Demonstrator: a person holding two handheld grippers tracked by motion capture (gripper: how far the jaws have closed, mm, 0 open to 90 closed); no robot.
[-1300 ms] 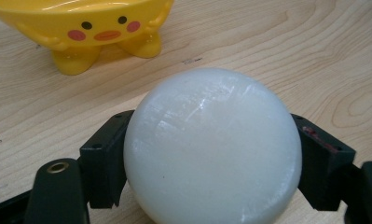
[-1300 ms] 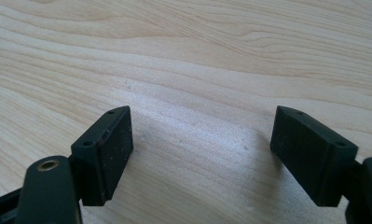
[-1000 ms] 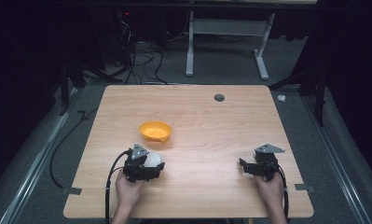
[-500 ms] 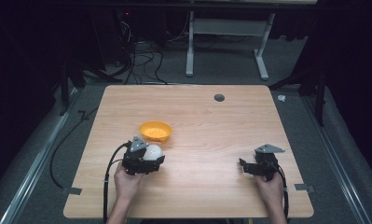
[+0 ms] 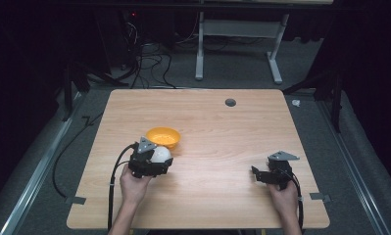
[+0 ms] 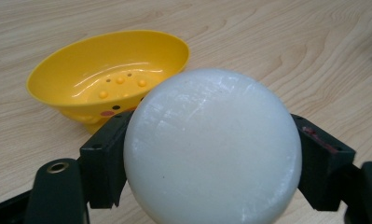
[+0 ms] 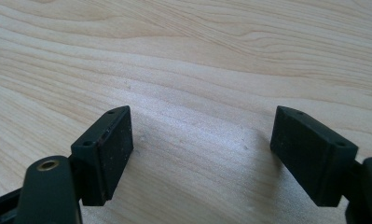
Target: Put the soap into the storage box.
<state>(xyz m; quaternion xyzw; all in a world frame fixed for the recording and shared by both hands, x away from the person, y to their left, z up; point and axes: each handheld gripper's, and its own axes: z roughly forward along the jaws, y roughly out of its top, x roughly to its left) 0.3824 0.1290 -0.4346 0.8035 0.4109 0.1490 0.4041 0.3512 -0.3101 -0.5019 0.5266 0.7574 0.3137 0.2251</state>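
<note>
Both grippers are matte black. The left gripper (image 5: 151, 164) carries a grey three-cornered plate and trails a black cable that loops back past a bare forearm. The right gripper (image 5: 261, 175) has the same plate, with blocky jaws, small screw holes and brass-ringed pivots.

White ball (image 6: 211, 147) between the black jaws of the left gripper (image 5: 151, 164). Just beyond it, yellow bowl (image 6: 109, 77) with raised dots and red-brown marks inside; pale wood-grain table (image 5: 222, 132).
</note>
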